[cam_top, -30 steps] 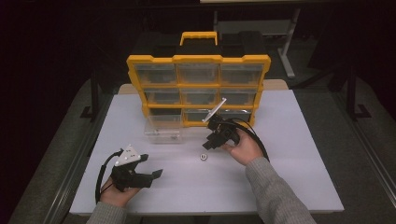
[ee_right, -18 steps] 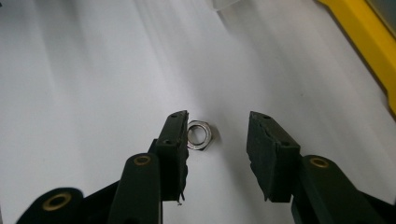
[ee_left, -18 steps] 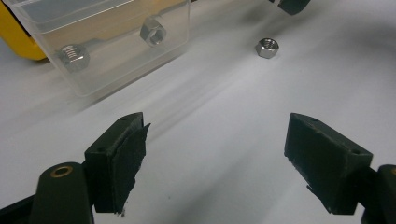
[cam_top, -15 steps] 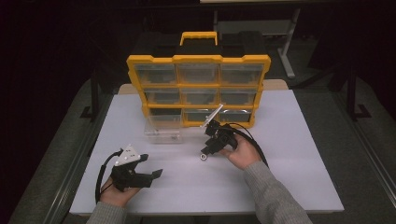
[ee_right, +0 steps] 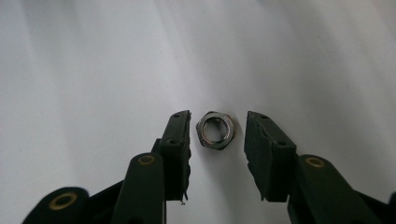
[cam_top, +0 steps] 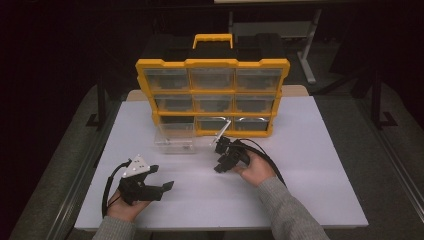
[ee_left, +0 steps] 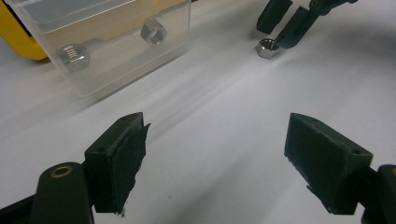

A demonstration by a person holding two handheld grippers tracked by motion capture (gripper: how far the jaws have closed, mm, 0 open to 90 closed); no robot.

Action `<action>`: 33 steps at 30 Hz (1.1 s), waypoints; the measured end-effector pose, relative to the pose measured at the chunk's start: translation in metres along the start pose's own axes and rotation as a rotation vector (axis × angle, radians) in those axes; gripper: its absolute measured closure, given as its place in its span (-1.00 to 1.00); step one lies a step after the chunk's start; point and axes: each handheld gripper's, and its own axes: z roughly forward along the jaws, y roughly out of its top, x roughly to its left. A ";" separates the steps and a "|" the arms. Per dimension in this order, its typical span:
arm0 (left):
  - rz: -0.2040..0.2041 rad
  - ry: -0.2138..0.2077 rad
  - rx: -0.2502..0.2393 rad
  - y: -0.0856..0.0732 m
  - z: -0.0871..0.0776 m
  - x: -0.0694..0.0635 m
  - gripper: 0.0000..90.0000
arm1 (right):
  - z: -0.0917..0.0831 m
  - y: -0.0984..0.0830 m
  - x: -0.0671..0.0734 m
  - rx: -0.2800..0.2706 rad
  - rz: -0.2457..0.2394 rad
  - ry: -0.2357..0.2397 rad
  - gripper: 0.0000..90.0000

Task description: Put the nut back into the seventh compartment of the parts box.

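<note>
With the right gripper (ee_right: 217, 133) lowered since a second ago, its jaws, just closing, are seen bracketing the hex nut (ee_right: 215, 130) at twelve o'clock, unpinched; pickup is judged imminent.

The person wears grey long sleeves, the right sleeve (cam_top: 287, 210) a knitted-looking fabric ending at the wrist, the left sleeve (cam_top: 112, 231) showing as a short grey cuff. Each hand holds a black hand-held gripper. The left hand-held gripper (cam_top: 165, 186) carries a pale grey three-cornered plate (cam_top: 136, 166) with dark screw holes on top, and a black cable (cam_top: 107, 186) loops from its back. The right hand-held gripper (cam_top: 220, 165) bears a similar plate seen edge-on and a black cable (cam_top: 270, 162) curving past the wrist. Close up, the jaws are matte black blocks with rough, frayed black pads (ee_left: 133, 154), small screw holes and brass-coloured pivot bushings (ee_right: 146, 159).
</note>
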 end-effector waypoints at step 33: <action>-0.011 -0.001 -0.013 0.000 0.001 -0.001 -0.55 | 0.011 0.000 0.001 0.021 -0.022 -0.015 0.54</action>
